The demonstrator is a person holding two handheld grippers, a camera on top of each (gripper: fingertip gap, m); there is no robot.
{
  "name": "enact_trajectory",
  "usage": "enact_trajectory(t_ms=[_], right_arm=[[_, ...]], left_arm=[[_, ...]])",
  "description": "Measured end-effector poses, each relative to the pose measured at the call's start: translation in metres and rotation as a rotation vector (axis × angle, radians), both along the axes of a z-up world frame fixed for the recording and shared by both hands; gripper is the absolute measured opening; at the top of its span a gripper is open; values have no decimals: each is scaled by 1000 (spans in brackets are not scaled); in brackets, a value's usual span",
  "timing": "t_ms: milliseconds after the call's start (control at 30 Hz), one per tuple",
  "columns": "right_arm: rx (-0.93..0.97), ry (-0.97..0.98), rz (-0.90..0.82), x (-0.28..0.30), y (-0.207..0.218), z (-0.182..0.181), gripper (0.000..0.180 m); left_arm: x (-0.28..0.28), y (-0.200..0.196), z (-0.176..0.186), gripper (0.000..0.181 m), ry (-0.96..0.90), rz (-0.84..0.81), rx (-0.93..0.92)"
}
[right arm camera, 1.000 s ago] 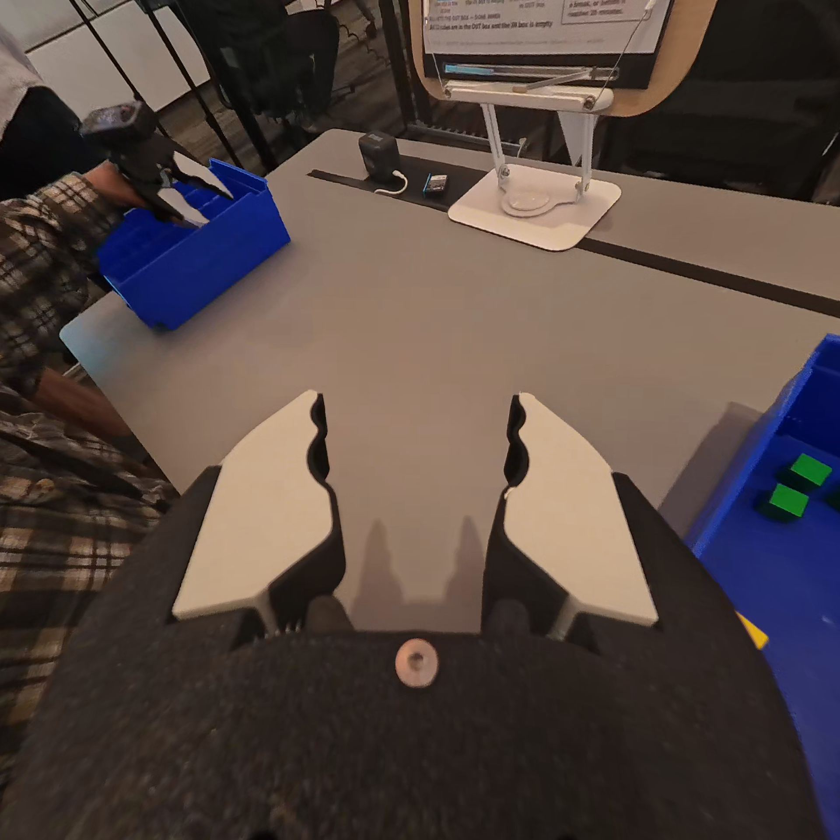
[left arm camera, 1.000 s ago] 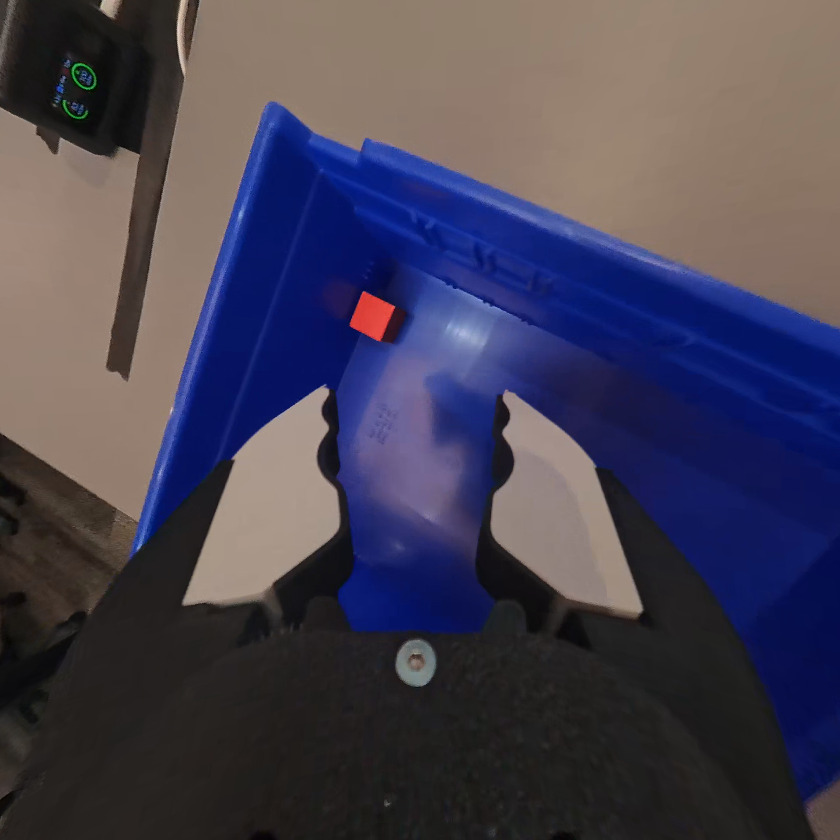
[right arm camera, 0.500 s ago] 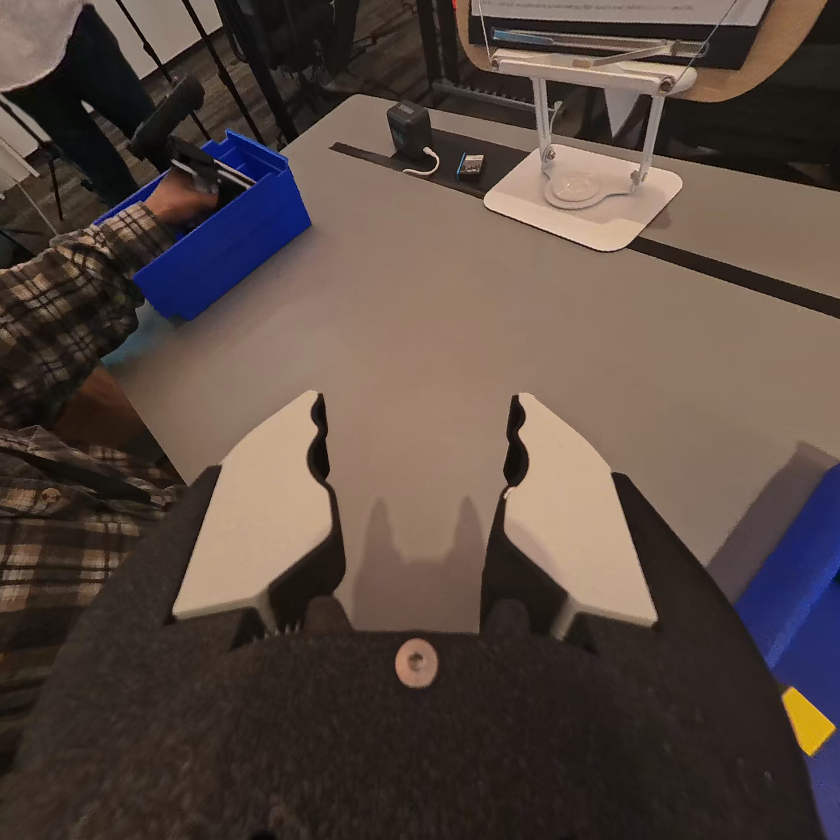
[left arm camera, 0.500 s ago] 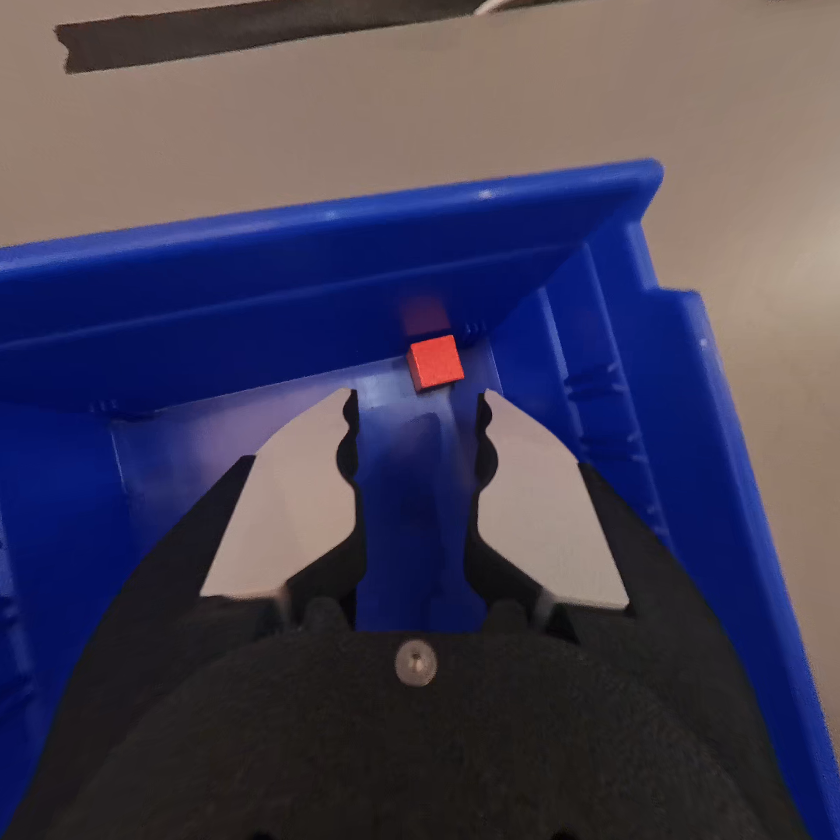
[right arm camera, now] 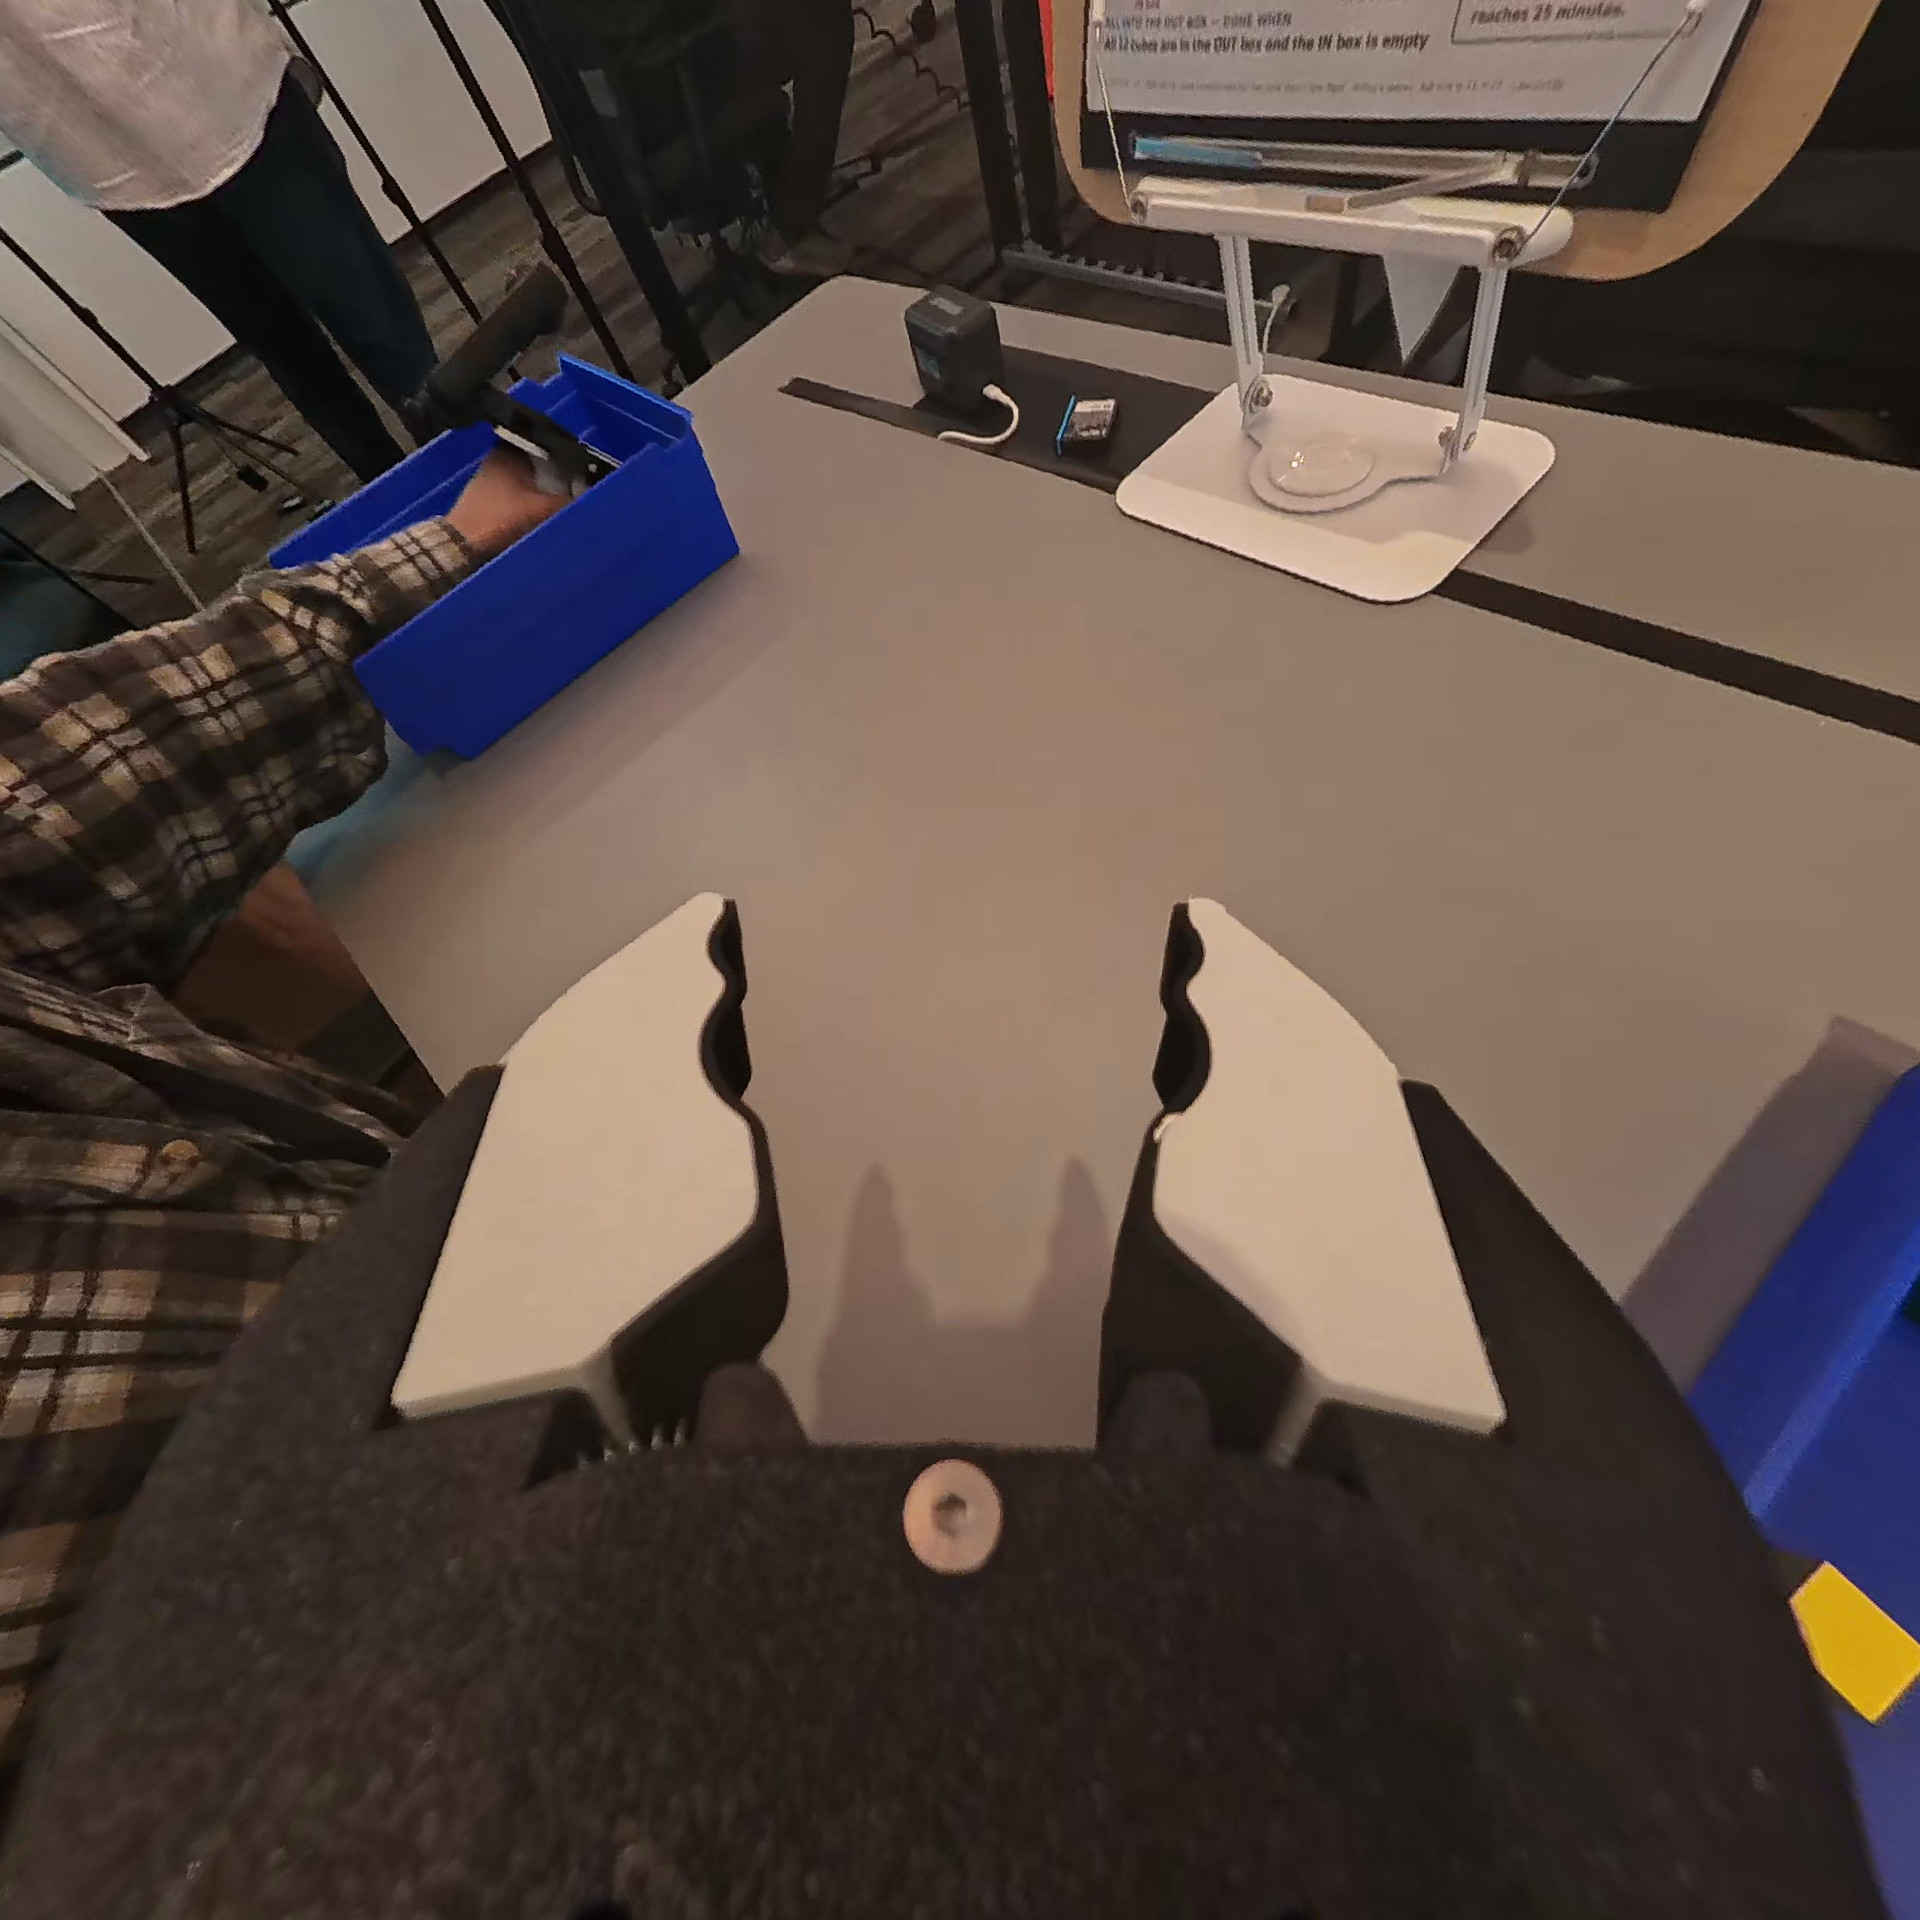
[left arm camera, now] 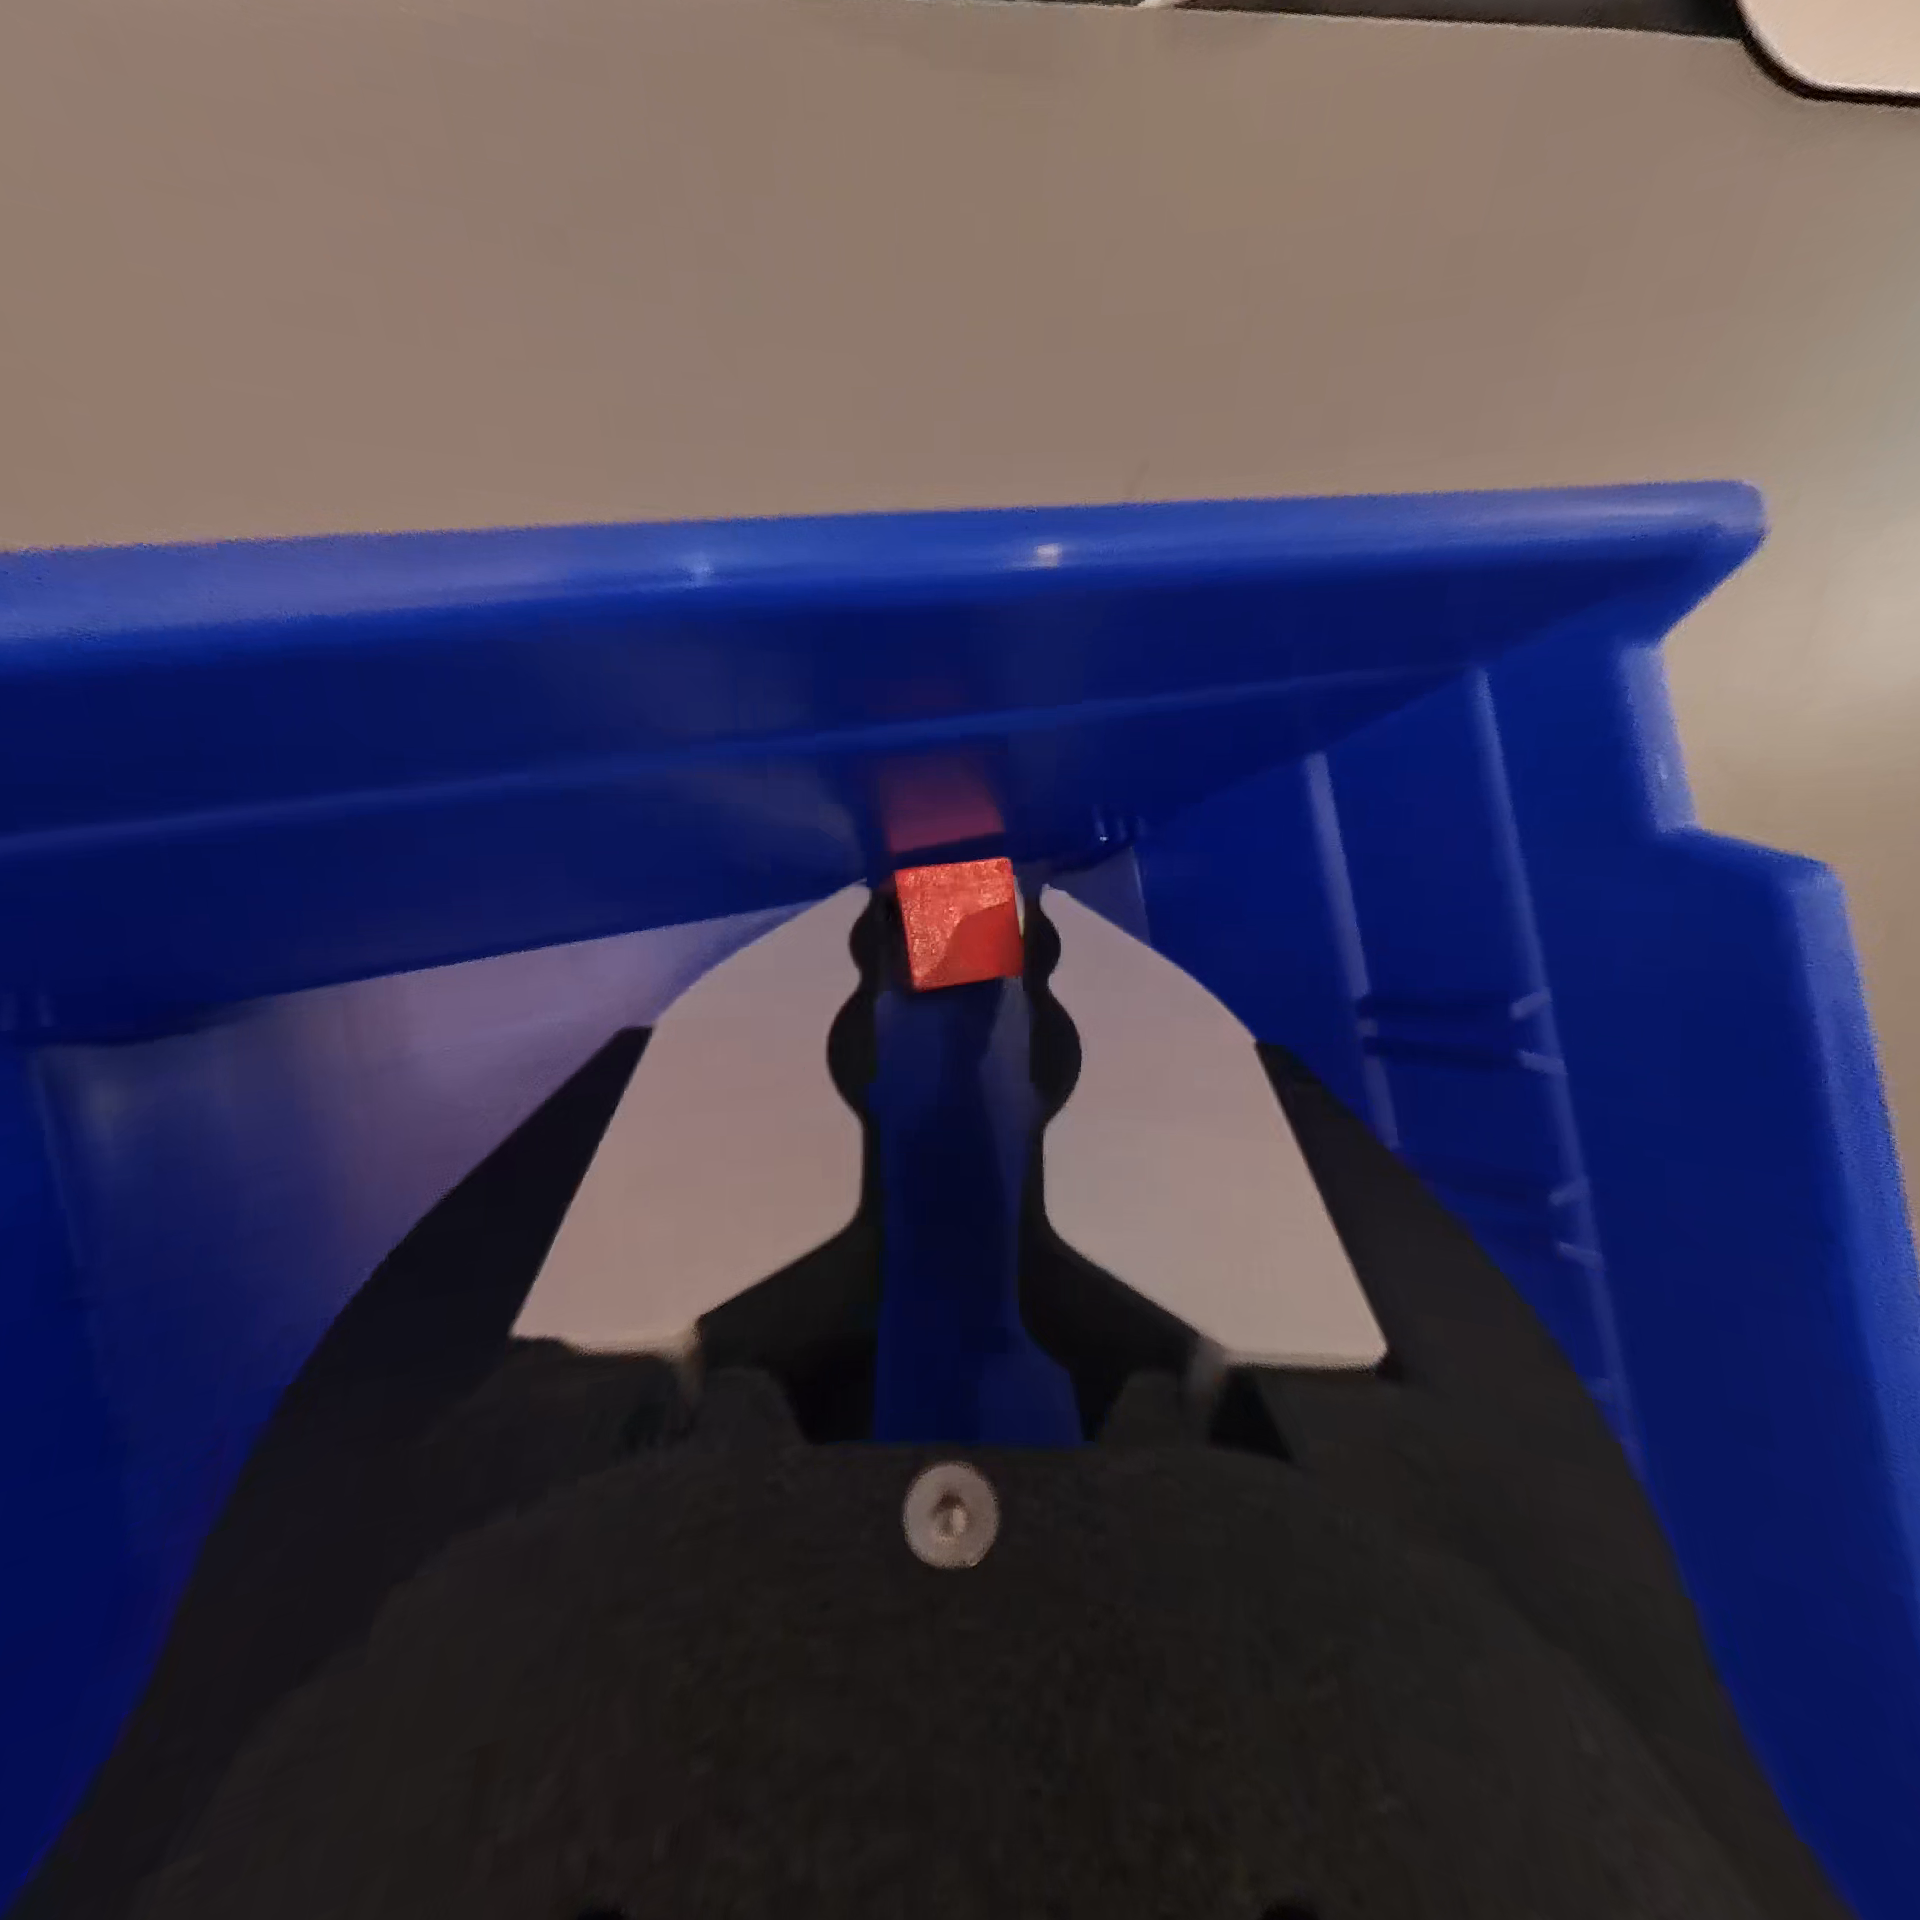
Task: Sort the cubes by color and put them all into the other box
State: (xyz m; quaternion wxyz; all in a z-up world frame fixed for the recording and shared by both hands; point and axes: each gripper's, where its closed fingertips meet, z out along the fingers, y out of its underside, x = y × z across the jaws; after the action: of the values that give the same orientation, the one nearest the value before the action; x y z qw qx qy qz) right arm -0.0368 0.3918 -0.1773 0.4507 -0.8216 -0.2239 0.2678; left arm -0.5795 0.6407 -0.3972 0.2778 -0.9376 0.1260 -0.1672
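Note:
A red cube [left arm camera: 956,920] sits on the floor of the blue box [left arm camera: 727,592], against its far wall near the right corner. My left gripper [left arm camera: 958,933] reaches into the box and its fingertips press both sides of the cube. The right wrist view shows that box [right arm camera: 582,613] at the table's far left with the left gripper [right arm camera: 540,447] inside it. My right gripper [right arm camera: 956,935] is open and empty above the grey table. A second blue box [right arm camera: 1829,1299] at the right edge holds a yellow cube [right arm camera: 1855,1652].
A white stand base [right arm camera: 1340,488] carrying a board, a black device [right arm camera: 951,343] with a cable and a small gadget [right arm camera: 1086,421] sit on a black strip at the back. A plaid sleeve [right arm camera: 187,727] crosses the table's left edge. A person stands beyond it.
My left gripper turned, moved forward onto the red cube and closed its fingers around it. The right gripper drifted slightly; the second box slid further out of its view.

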Motion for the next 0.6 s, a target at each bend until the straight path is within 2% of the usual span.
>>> enact_trajectory(t_ms=[167, 300, 467, 600], right_arm=[[16, 4, 16, -4, -2, 1, 76], [34, 16, 30, -7, -4, 0, 75], [31, 76, 29, -10, 1, -5, 73], [-15, 127, 6, -19, 21, -16, 72]], left_arm=[[-4, -1, 7, 22, 23, -71, 44], [-16, -8, 41, 21, 21, -122, 157], [-9, -30, 117, 21, 24, -242, 352], [54, -66, 195, 21, 49, -422, 533]])
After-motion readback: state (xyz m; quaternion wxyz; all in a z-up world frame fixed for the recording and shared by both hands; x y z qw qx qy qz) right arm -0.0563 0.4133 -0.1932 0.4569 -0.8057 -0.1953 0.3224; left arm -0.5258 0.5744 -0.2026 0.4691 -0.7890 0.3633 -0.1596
